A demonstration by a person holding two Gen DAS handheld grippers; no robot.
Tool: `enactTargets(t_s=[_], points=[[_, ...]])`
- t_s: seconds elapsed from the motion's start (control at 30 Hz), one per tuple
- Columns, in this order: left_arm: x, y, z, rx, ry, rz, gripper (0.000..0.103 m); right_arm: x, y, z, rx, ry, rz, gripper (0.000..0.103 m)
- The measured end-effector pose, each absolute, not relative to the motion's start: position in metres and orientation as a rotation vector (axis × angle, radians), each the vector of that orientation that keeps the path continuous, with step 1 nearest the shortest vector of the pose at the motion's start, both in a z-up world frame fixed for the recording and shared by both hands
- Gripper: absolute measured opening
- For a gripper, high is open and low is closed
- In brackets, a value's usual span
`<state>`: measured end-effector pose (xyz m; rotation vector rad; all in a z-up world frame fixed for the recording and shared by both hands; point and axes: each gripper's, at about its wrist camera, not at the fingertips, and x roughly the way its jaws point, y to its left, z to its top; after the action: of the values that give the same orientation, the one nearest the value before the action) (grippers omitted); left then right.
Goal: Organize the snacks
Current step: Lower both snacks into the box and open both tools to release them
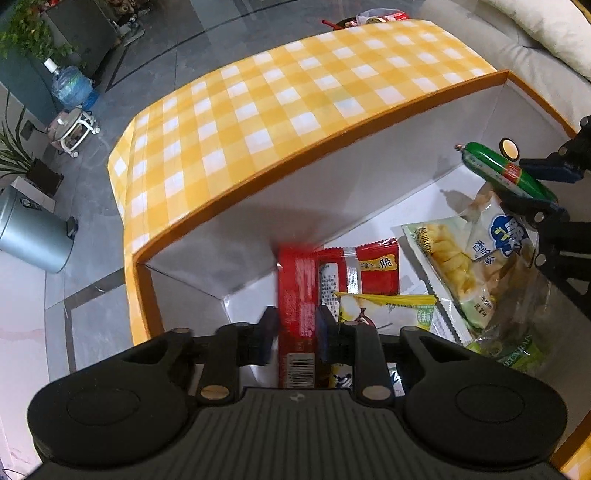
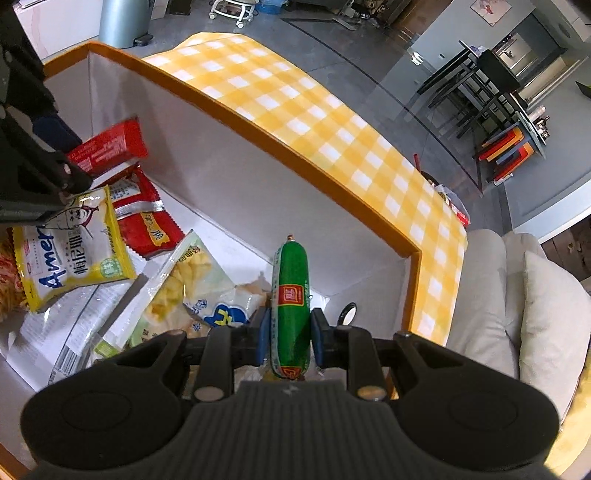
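At the bottom of the left wrist view, the left tool (image 1: 293,330) was clamped on a red snack box (image 1: 297,314) held inside the white-walled storage box (image 1: 332,184). In the right wrist view, the right tool (image 2: 288,334) was clamped on a green sausage (image 2: 291,295) over the same box. Below lay a yellow packet (image 2: 74,251), a red packet (image 2: 147,229) and a clear bag of chips (image 2: 184,291). Beyond the rim, the checked lid (image 1: 280,99) filled the upper frame. Farther off were grey floor tiles (image 1: 207,33) and a water jug (image 1: 70,86).
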<state>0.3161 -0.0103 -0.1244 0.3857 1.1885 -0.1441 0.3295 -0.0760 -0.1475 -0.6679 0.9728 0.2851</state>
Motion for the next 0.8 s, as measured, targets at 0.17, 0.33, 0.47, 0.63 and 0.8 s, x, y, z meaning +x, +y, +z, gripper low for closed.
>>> enactTargets(t_s=[0.17, 0.33, 0.47, 0.63, 0.8], points=[[0.314, -0.012, -0.116, 0.397, 1.162, -0.144, 0.043, 0.329, -0.077, -0.14, -0.653, 0.965, 0.286, 0.041], [0.305, -0.012, -0.103, 0.377, 1.122, -0.153, 0.07, 0.326, -0.08, -0.127, -0.593, 0.974, 0.294, 0.063], [0.295, -0.011, -0.091, 0.373, 1.093, -0.152, 0.075, 0.32, -0.086, -0.114, -0.512, 0.989, 0.305, 0.071], [0.284, -0.004, -0.074, 0.331, 1.047, -0.148, 0.078, 0.306, -0.094, -0.098, -0.423, 0.985, 0.302, 0.086], [0.266, 0.001, -0.055, 0.3, 0.981, -0.148, 0.079, 0.287, -0.099, -0.083, -0.347, 0.961, 0.285, 0.087]])
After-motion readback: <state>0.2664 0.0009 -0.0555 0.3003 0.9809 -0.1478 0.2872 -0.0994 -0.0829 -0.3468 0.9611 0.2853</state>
